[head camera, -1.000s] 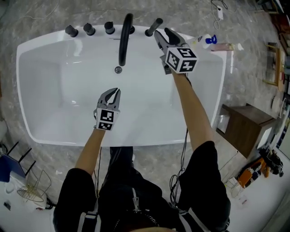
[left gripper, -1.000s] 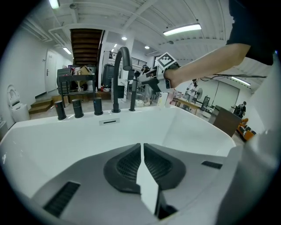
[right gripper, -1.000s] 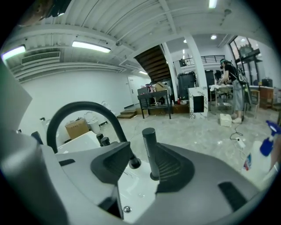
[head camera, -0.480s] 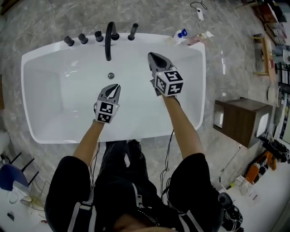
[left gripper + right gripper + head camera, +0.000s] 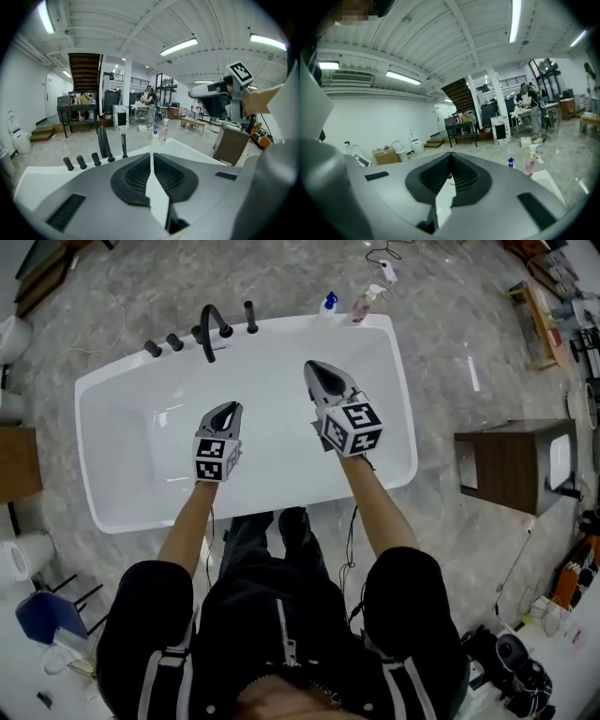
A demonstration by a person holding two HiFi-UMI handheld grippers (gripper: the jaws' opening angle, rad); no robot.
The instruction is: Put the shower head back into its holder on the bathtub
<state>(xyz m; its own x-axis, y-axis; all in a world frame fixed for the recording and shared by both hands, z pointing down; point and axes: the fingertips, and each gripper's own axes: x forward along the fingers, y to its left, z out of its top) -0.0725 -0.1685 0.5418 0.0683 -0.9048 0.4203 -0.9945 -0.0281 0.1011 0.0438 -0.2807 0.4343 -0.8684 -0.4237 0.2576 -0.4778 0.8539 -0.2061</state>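
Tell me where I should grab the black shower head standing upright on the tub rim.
Take the shower head by its upper shaft, well above its base, with the jaws closing across it. It stands upright as a slim rod, so probably come in level from over the bathtub; the arched faucet stands close on its left.

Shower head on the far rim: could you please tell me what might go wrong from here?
The shower head stands upright beside the faucet, but how deep it sits in its holder is too small to tell; it might tip into the bathtub. The left gripper and right gripper are shut and empty, apart from it. A swing could knock the bottles at the corner.
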